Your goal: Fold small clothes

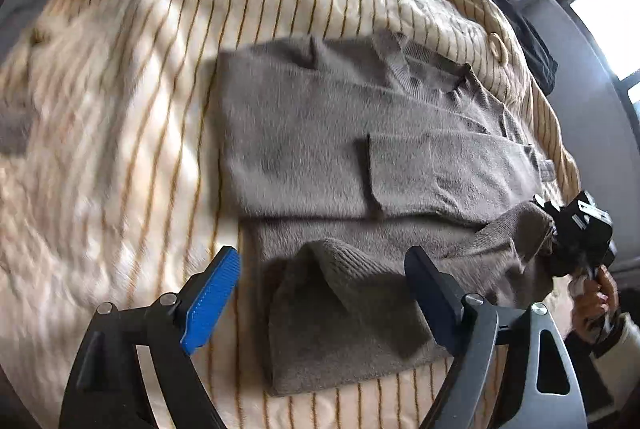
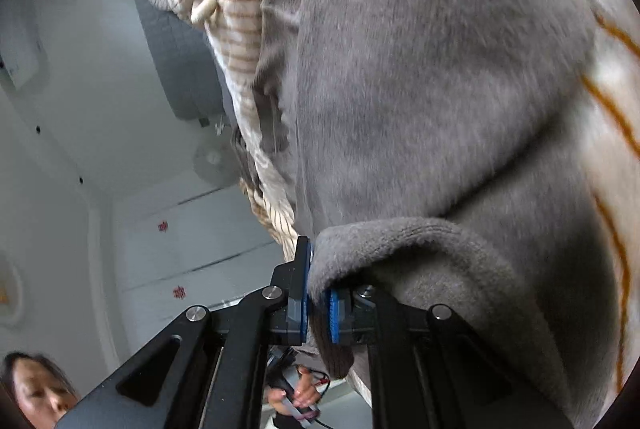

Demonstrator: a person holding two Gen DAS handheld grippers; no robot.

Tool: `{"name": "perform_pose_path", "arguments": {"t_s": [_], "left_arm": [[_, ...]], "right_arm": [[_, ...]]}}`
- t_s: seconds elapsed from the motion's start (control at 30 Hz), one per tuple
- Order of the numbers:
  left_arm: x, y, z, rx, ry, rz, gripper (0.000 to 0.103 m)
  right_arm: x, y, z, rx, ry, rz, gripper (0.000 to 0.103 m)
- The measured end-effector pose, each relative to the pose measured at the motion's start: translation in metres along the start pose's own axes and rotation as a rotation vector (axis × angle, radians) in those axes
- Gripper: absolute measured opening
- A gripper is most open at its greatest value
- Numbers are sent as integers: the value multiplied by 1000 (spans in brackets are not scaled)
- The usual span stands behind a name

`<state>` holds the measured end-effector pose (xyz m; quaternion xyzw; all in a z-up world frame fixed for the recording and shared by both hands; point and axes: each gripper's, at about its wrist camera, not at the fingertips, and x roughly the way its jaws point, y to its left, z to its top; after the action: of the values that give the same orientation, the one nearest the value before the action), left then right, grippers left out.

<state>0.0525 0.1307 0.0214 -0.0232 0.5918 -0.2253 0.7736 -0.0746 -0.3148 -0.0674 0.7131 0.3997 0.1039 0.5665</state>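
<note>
Fuzzy, matt grey-brown knitted sweater [image 1: 328,133], ribbed at the hem, lower centre of the frame. Beneath it, soft plush cream blanket with thin orange stripes [image 1: 132,77], faintly sheeny. Ridged blue rubbery pads [image 1: 212,305] on matt black plastic gripper fingers, with shiny metal pivot pins [image 1: 168,299].

The sweater [image 1: 320,133] is laid on the blanket [image 1: 120,109], with its hem pinched at right by the right gripper [image 2: 318,303].

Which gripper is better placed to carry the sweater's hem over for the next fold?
Right, probably. The right gripper is already shut on the grey sweater at its ribbed hem; the left gripper is open above it, holding nothing.
</note>
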Motion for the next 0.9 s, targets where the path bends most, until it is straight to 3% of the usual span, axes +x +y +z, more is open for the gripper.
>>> {"name": "perform_pose_path", "arguments": {"t_s": [0.07,0.13,0.2,0.23,0.4,0.47,0.57,0.7,0.77,0.9], "left_arm": [[-1,-9,1,57,-12,17,85],[3,-22,-1,161,-6,35,85],[8,-30,-3,212,5,37,85],[13,-34,-4,229,12,28,85],[13,-36,2,191,11,-20,85],[4,-27,4,147,-16,-31,85],[-4,-9,7,99,-38,3,85],[5,-16,4,217,-14,52,85],[20,-32,4,301,3,43,85],[55,-42,21,291,25,31,85]], "right_arm": [[2,7,1,-5,-5,-29,12],[0,19,2,-39,-22,-78,27],[-6,31,3,-95,-45,-115,68],[-8,37,3,-129,-53,-141,72],[-4,64,1,-320,-17,-338,72],[4,77,-7,-450,-3,-473,72],[14,92,-22,-632,1,-628,72],[14,102,-32,-783,-34,-733,72],[23,106,-35,-849,-2,-766,72],[56,107,-34,-975,56,-864,72]]}}
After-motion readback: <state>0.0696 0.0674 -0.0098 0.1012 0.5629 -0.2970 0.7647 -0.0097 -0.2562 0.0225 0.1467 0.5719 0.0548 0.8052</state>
